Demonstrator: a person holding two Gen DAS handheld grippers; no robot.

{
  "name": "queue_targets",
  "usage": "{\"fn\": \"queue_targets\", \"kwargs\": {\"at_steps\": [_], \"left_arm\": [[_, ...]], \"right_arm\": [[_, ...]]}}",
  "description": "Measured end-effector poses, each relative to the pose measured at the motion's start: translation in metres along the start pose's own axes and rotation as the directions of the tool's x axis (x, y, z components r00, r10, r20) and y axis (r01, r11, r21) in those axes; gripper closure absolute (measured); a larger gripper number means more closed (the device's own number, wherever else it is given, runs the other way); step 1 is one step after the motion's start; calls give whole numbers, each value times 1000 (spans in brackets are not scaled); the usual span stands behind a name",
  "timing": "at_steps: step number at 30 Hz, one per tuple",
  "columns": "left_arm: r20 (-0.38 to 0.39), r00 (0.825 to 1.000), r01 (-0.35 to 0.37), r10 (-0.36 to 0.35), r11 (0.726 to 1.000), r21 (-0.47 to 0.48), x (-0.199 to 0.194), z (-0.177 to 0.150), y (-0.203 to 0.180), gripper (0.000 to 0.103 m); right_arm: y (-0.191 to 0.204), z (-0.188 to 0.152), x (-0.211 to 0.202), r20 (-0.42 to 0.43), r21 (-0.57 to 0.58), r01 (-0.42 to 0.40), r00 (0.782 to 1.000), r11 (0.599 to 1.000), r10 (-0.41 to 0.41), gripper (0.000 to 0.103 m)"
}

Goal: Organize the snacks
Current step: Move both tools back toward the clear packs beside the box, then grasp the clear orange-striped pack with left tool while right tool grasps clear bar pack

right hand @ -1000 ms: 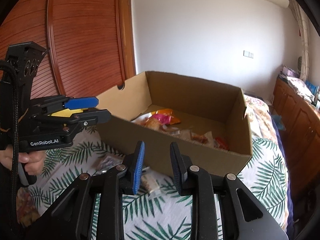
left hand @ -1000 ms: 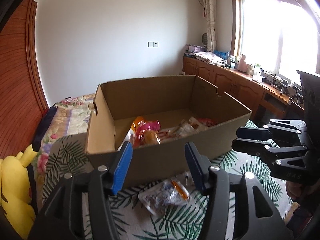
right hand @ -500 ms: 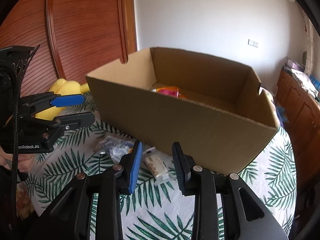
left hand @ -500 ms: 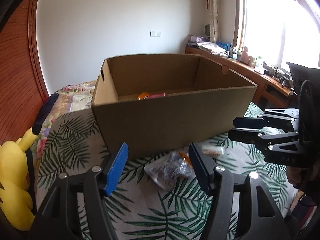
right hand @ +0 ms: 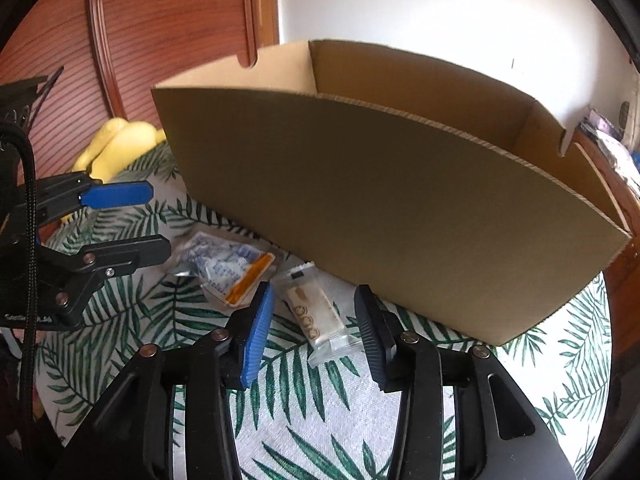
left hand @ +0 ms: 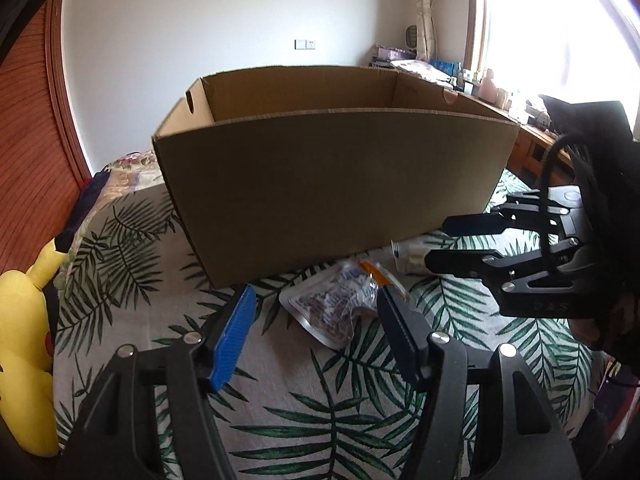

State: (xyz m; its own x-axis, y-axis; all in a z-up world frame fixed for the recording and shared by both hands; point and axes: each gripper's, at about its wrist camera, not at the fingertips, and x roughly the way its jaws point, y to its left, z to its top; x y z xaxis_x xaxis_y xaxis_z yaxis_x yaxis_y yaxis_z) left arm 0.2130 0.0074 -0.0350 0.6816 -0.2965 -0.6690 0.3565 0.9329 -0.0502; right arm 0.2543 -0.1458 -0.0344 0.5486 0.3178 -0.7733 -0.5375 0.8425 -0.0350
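A large open cardboard box point(left hand: 336, 184) point(right hand: 392, 216) stands on the leaf-print cloth; its inside is hidden from here. In front of it lie a clear blue-and-white snack pouch with an orange strip point(left hand: 340, 308) point(right hand: 224, 264) and a long white snack bar packet point(right hand: 320, 316) point(left hand: 412, 252). My left gripper point(left hand: 314, 320) is open just short of the pouch, which lies between its blue pads without touching. My right gripper point(right hand: 314, 312) has its jaws opening, with the bar packet lying between them, untouched. Each gripper shows in the other's view, the right gripper point(left hand: 440, 242) and the left gripper point(right hand: 156, 220).
A yellow plush toy point(left hand: 24, 344) point(right hand: 116, 148) lies at the left edge of the bed. Wooden wall panels point(right hand: 168, 28) stand behind. A wooden cabinet point(left hand: 532, 140) with clutter runs under the window at right. The leaf-print cloth point(left hand: 320, 420) stretches toward me.
Both grippers have sunk toward the cloth, so the box's inside has gone out of sight. The right jaws have spread wider around the bar packet; the left jaws opened slightly.
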Motion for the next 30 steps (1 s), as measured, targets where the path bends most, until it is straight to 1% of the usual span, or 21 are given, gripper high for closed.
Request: {"fn": "queue_targets", "kwargs": {"at_steps": [9, 12, 13, 14, 17, 26, 30], "left_arm": [[-45, 999, 7, -6, 1000, 20, 9, -5, -5, 40], [-58, 998, 11, -9, 999, 32, 12, -5, -9, 40], [-62, 998, 13, -11, 999, 36, 13, -5, -9, 40], [-67, 998, 19, -16, 999, 41, 14, -6, -10, 40], [-81, 996, 25, -20, 998, 61, 16, -5, -14, 40], [-122, 993, 14, 1, 992, 126, 32, 7, -22, 40], [-134, 991, 40, -21, 989, 145, 40, 16, -27, 39]], "right_arm": [[2, -1, 16, -59, -36, -12, 998, 999, 9, 60], [3, -4, 17, -73, -58, 0, 997, 998, -4, 66], [3, -5, 18, -76, -63, 1, 997, 998, -5, 72], [3, -5, 18, -81, -68, 1, 997, 998, -7, 76], [3, -6, 17, -72, -75, 10, 997, 997, -16, 80], [2, -12, 14, -66, -78, 20, 998, 997, -25, 81], [0, -14, 7, -59, -78, 20, 998, 997, -24, 82]]}}
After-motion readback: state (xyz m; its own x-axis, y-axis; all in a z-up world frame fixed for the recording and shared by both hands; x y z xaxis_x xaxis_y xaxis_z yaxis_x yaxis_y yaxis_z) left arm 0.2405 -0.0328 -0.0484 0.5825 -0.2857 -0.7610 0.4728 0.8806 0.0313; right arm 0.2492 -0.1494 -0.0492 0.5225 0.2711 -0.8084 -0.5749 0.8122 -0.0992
